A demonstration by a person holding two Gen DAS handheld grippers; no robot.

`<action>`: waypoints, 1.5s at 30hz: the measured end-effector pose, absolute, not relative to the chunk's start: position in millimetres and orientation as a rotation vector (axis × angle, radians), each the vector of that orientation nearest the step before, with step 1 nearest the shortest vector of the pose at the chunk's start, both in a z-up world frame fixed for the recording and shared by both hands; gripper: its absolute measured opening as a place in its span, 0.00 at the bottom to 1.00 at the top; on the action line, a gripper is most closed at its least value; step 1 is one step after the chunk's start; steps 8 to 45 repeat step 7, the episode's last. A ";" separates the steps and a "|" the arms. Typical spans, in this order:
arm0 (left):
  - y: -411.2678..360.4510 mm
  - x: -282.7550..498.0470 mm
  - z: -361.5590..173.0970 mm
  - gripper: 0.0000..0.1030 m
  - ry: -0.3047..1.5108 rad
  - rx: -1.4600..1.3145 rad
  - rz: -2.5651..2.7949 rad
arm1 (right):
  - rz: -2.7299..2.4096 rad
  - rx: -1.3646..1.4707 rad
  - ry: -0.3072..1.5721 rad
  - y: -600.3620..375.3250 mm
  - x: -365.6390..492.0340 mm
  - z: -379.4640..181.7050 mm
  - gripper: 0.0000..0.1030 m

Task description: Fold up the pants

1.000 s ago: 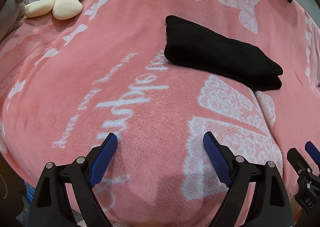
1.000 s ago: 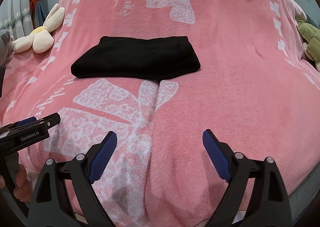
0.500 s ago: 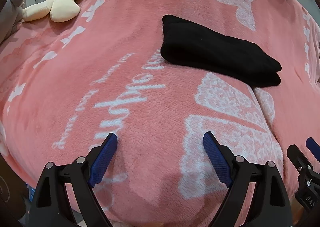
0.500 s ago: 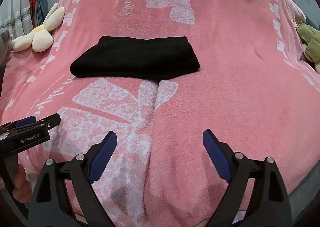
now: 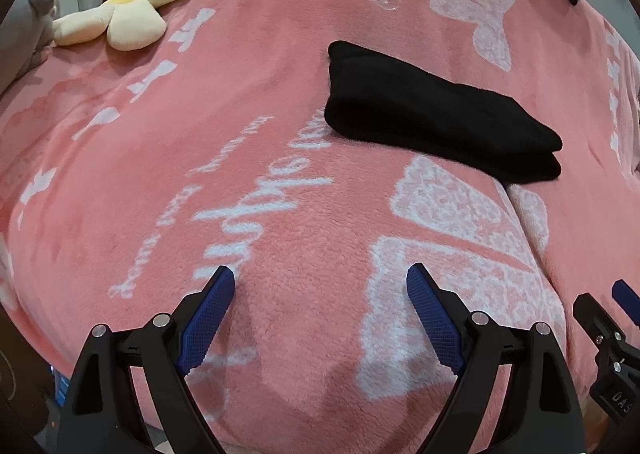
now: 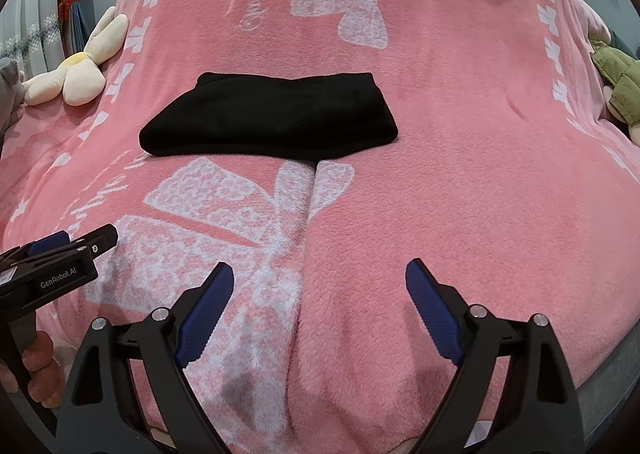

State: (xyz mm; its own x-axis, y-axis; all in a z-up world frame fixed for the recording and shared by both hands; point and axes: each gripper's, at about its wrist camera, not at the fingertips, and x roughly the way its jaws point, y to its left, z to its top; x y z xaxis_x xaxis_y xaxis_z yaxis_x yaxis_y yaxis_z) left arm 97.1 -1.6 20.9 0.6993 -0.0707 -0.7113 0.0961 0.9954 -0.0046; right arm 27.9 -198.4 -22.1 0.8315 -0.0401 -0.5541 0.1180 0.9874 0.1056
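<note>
A: Both tools are held low over the near edge of the bed. The left hand-held gripper (image 5: 320, 286) is spread wide with nothing between its blue fingers (image 5: 208, 318), and the right hand-held gripper (image 6: 319, 282) is likewise released and empty.

B: And the pants (image 6: 272, 118)?

A: They are seen farther out on the pink blanket (image 6: 460, 194), well apart from both tools, lying as a compact black bundle. Stacked layers are visible at its right end in the left view (image 5: 436, 114). The folding is judged to be done, or nearly so.

B: What could be spoiled from here?

A: If the bundle is reached for again, the top layer alone could be pinched and dragged, and the fold would be opened. The cloth looks thick and soft, so a shallow grip would likely slip off the edge.

B: Anything below it?

A: The fleece blanket is plush, and a crease is seen running from the bundle toward the near edge. A low finger could be snagged in the pile, the blanket pulled, and the bundle shifted with it.

B: And the surroundings?

A: A cream plush toy (image 5: 120, 18) lies at the far left and a green one (image 6: 616, 90) at the far right; neither is close enough to be disturbed. The two tools are near each other, so a knock between them is possible.
</note>
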 end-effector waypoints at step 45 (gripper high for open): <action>-0.4 99.5 18.7 0.82 0.811 0.030 -0.083 | -0.081 0.137 0.583 -200.6 28.9 -22.1 0.84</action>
